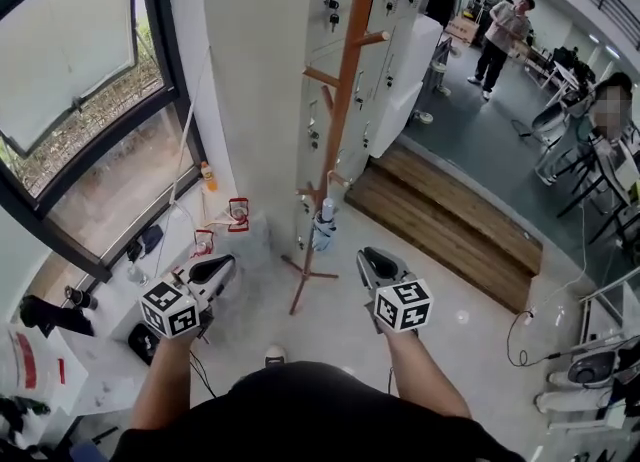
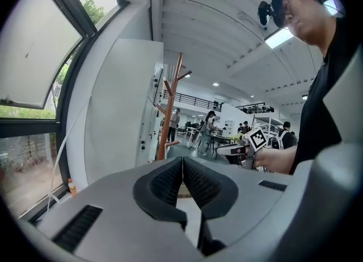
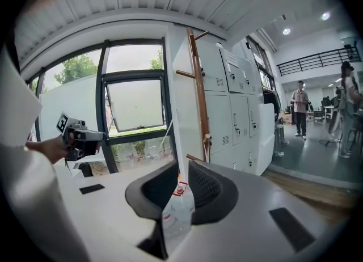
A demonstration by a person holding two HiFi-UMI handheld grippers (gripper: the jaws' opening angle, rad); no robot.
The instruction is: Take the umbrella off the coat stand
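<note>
On your left is a big window [image 1: 80,100], tilted open. An orange-capped bottle [image 1: 208,176] stands near its lower corner, with two red-labelled bottles [image 1: 238,214] close by. Ahead of you are white lockers [image 1: 400,70], a wooden step [image 1: 450,225] beside them, and a person [image 1: 500,35] standing well beyond.

Bright daylight from the window [image 1: 80,90]; fisheye-warped edges.
</note>
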